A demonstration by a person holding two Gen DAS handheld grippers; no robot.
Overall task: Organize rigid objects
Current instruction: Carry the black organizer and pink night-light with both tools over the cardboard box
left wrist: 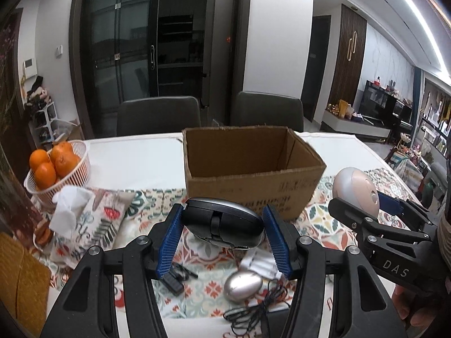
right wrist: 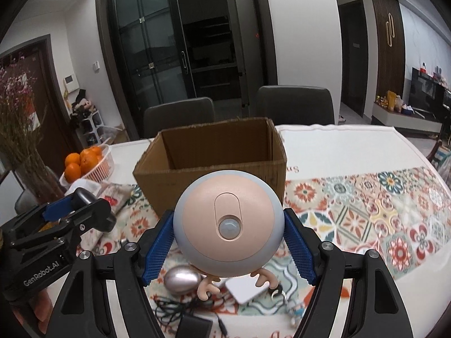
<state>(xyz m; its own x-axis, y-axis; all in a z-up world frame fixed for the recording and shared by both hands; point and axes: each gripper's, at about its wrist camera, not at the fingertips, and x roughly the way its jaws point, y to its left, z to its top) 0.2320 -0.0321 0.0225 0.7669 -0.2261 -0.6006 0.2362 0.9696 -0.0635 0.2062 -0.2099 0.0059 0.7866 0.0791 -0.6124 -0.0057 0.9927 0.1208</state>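
The left gripper [left wrist: 222, 226] is clenched on a black and silver computer mouse [left wrist: 222, 224], its blue ribbed pads pressing the mouse's two sides. The right gripper [right wrist: 228, 231] grasps a round pink and grey sensor light [right wrist: 227, 219] with small antler-like feet hanging below it. Both things are held in the air above the patterned tablecloth [right wrist: 366, 214], on the near side of the open brown cardboard box [left wrist: 251, 169], which stands toward the far edge of the tabletop.

The step in hand looks like carrying both to the box. To do it well, bring each load clear above the near wall before going forward (the light's dangling feet could catch on the rim). Lower each well inside the box before releasing, and keep the two grippers apart so they do not knock together. A silver egg-shaped object [left wrist: 243, 286] and a tangled black cable [left wrist: 253, 309] lie near the tabletop's near edge, not yet collected.
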